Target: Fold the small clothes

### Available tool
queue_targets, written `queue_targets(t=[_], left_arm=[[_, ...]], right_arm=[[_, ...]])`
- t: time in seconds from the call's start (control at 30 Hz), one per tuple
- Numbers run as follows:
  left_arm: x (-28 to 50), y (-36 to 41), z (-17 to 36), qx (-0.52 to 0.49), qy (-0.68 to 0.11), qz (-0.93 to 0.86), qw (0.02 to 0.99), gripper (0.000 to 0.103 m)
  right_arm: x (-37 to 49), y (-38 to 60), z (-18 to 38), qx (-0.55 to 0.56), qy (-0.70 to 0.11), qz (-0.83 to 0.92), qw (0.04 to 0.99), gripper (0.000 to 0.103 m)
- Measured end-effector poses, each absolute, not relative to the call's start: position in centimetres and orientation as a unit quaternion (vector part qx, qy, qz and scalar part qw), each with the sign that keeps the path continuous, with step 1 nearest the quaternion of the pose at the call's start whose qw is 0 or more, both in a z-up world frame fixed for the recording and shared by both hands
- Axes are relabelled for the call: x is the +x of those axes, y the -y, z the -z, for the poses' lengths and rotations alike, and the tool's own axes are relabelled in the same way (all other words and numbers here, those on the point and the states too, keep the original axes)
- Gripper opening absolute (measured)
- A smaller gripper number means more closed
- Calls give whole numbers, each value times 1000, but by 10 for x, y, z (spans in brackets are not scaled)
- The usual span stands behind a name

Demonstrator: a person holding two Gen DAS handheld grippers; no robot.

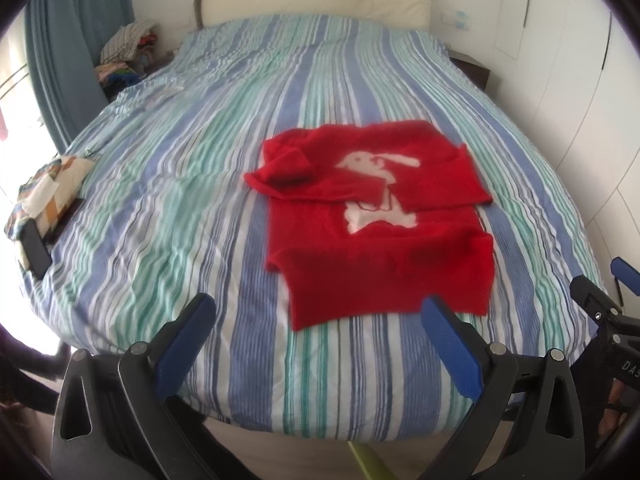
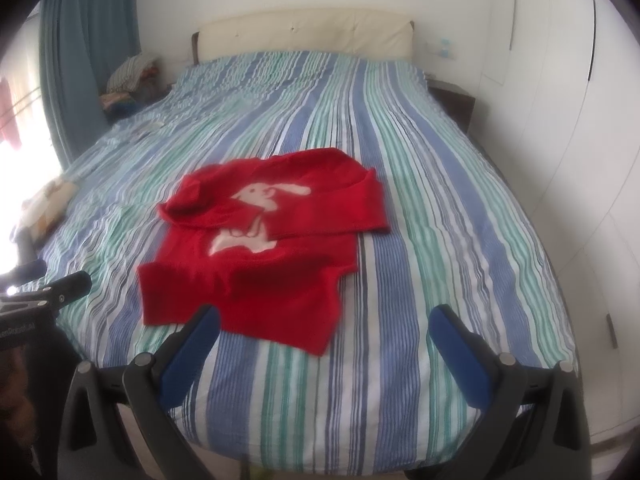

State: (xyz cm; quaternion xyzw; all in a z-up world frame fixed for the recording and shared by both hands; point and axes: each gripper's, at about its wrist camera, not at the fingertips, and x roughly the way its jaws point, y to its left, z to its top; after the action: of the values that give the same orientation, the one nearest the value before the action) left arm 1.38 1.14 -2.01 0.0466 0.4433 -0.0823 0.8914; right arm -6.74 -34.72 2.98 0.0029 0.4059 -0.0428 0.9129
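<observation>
The left gripper (image 1: pixel 316 312) occupies the lower part of the left wrist view. Its two blue-padded fingers (image 1: pixel 186 340) stand wide apart and grasp nothing. The near hem of the red sweater (image 1: pixel 380 236) appears between and just above the fingertips, with no contact visible.

The right gripper (image 2: pixel 326 322) occupies the lower part of the right wrist view. Its jaws are likewise spread wide and empty. Its left fingertip overlaps the sweater's near edge in the picture; contact cannot be determined.

The red sweater (image 2: pixel 256 256) lies flat on the striped bedcover (image 1: pixel 168 184), right of centre in the left wrist view and left of centre in the right wrist view. Both sleeves are folded in across the chest, partly covering a white rabbit figure (image 1: pixel 376 196). The frames are slightly blurred.

A small stack of folded patterned cloth (image 1: pixel 48 184) rests at the left edge of the left wrist view, with a dark phone-like object (image 1: pixel 36 250) beside it. A pile of clothes (image 1: pixel 128 52) sits at the upper left, next to a blue curtain (image 1: pixel 68 40). A cream headboard (image 2: pixel 304 32) spans the top centre. White cabinet doors (image 2: pixel 560 100) fill the right side.
</observation>
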Motion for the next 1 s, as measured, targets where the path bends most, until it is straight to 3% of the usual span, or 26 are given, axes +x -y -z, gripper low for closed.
queue_targets(t=[0.2,0.4,0.47,0.5,0.57,0.6,0.63,0.67,0.87,1.0], left_arm=[[58,-38,87,42,-493,148,856,102],[107,-60,177,-73,-578,172,794,99],[113,-55,188,-92,-580,178,789,89],[115,-52,191,-100,-583,182,786,70],[117,-45,197,-108,-591,196,775,17],[116,-43,198,-111,-598,201,768,4],[113,-46,193,-115,-595,203,769,2],[109,-51,185,-113,-590,205,773,2],[64,-92,138,-74,-600,220,765,2],[51,-87,160,-28,-639,197,743,2]], right_arm=[[-69,361,-20,30,-385,-12,922,103],[-34,404,86,87,-462,-90,878,100],[-19,415,116,142,-484,-108,857,94],[-11,419,127,169,-486,-115,850,89],[3,417,143,201,-485,-134,841,76],[9,413,150,207,-487,-147,836,57],[14,408,155,211,-493,-162,828,22],[17,402,156,204,-504,-168,822,5],[-16,408,90,154,-513,-187,824,4],[-40,419,81,151,-556,-171,799,4]])
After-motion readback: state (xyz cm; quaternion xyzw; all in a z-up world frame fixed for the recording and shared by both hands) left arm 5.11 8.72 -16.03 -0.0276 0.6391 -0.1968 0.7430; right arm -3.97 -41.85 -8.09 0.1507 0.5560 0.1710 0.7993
